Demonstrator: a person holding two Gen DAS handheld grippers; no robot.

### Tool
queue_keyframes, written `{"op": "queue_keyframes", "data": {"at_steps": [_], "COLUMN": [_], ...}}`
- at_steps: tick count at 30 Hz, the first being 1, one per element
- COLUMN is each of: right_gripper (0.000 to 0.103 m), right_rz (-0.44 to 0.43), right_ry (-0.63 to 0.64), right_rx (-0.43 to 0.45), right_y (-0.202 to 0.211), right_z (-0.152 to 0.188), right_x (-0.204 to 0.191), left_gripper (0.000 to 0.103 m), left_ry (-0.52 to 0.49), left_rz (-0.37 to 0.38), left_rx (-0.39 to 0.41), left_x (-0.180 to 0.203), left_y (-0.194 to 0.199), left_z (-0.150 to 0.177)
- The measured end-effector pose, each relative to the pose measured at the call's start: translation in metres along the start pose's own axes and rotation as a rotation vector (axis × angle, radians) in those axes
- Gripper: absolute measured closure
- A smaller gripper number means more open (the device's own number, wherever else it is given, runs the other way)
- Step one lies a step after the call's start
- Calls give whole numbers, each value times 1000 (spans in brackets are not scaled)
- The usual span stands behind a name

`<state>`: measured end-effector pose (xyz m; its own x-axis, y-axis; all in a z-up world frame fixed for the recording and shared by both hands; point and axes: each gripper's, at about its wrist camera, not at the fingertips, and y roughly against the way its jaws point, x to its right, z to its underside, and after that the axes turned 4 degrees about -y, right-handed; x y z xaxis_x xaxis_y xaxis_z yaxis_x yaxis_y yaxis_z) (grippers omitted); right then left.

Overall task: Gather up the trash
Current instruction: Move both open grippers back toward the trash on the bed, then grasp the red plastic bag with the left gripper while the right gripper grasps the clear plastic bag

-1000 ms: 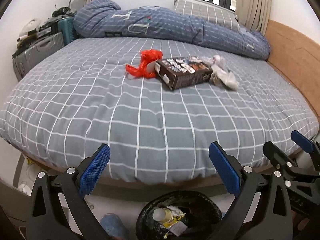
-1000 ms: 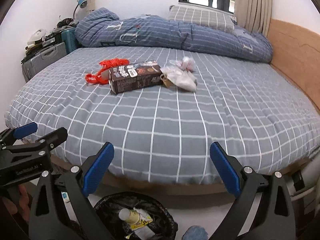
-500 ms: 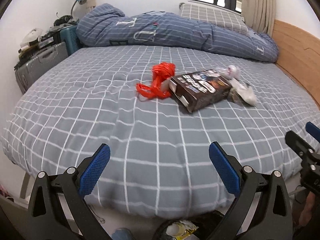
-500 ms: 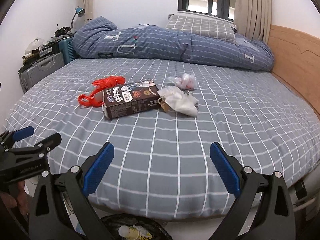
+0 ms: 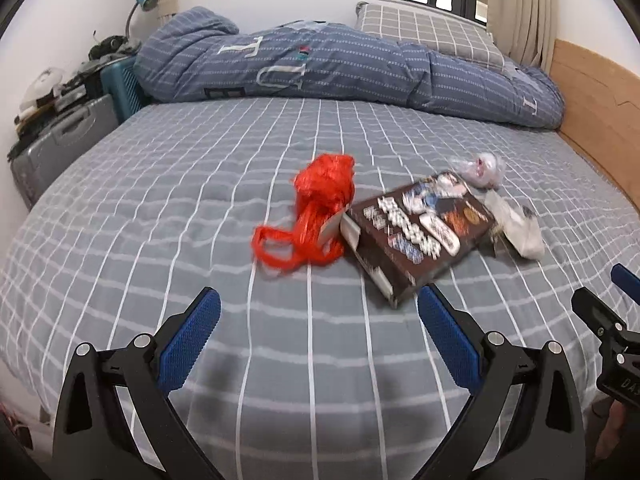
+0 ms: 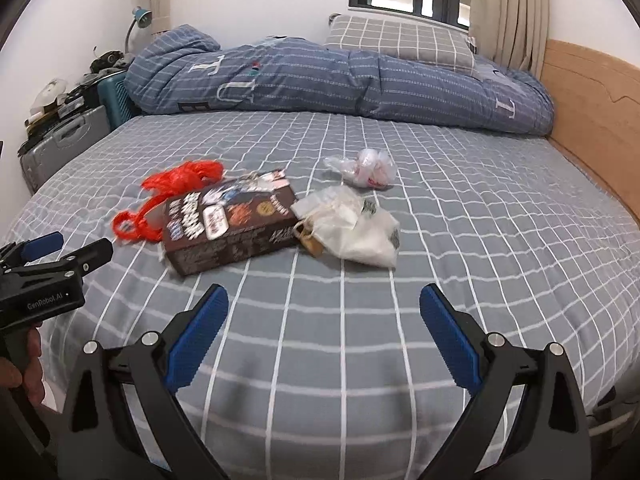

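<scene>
Four pieces of trash lie clustered mid-bed (image 6: pixel 460 240), none collected yet: a brown box (image 6: pixel 230 222), a red net bag (image 6: pixel 176 196) touching it at its 9 o'clock, a crumpled white bag (image 6: pixel 352 228) at its 3 o'clock, and what looks like a small clear wrapper (image 6: pixel 370 168) at 1 o'clock. Left gripper (image 5: pixel 318 342) and right gripper (image 6: pixel 324 340) both hover short of the pile, fingers wide, holding nothing.

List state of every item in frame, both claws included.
left claw: open, empty
right claw: open, empty
red bag: crumpled, touching box
box: lying flat
white bag: crumpled beside box
small wrapper: balled up, apart
blanket: bunched
</scene>
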<state>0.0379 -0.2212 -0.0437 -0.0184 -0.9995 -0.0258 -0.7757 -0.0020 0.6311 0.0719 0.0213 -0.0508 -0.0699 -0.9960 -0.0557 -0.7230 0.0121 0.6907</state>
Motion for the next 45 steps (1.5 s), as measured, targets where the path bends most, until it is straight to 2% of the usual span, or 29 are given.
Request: {"op": "queue_keyframes", "data": {"at_steps": [8,11,14,18,24,29,31,33,36,37,39,41,45], "right_gripper": [10,10,11,11,15,23,25,29,36,40,48,59,68], "right_rz": [2,8,14,29,36,28,14,2,-5,-2,7,22,37], "right_ry": [-22,-30,-28,-44,-65,-52,-70,-86,-80,-76,-80,-87,-72], "right_rx": [-20,-34,-43,-70,-103,-133,-152,-169,-192,-199,-218,-224,-226], "right_y": [-38,-51,-63,-85,-110,-125,-131,-134,-140,-141,-146,-147,-148], "right_z": [-29,-38,-45,-52,-55,-53,-50,-47,-45,-44,-42,-40,-37], "right_x": [15,18,21,31,42,41,42,43,40,39,39,39,36], "left_gripper": [6,7,7,7,7,7,10,19,28,31,46,55,65], "left_ry": [18,24,38,55,44,36,22,6,46,54,54,62,72], "left_rz": [-17,-19,14,0,-10,-34,-35,-49,-20,-11,-4,18,33], "left_rx": [0,-18,-51,-65,-84,-102,-114,-131,-157,-165,-178,-194,-190], "left_x": [-6,-8,-9,-12,-10,-6,-4,-3,-8,-10,-10,-12,-15], "left_y": [-40,-60,-77,-97,-120,-138,-144,-150,-158,-160,-165,-170,-168], "left_z": [-37,-49,-62,-74,-85,-88,-88,-87,-85,-85,-83,-81,-80]}}
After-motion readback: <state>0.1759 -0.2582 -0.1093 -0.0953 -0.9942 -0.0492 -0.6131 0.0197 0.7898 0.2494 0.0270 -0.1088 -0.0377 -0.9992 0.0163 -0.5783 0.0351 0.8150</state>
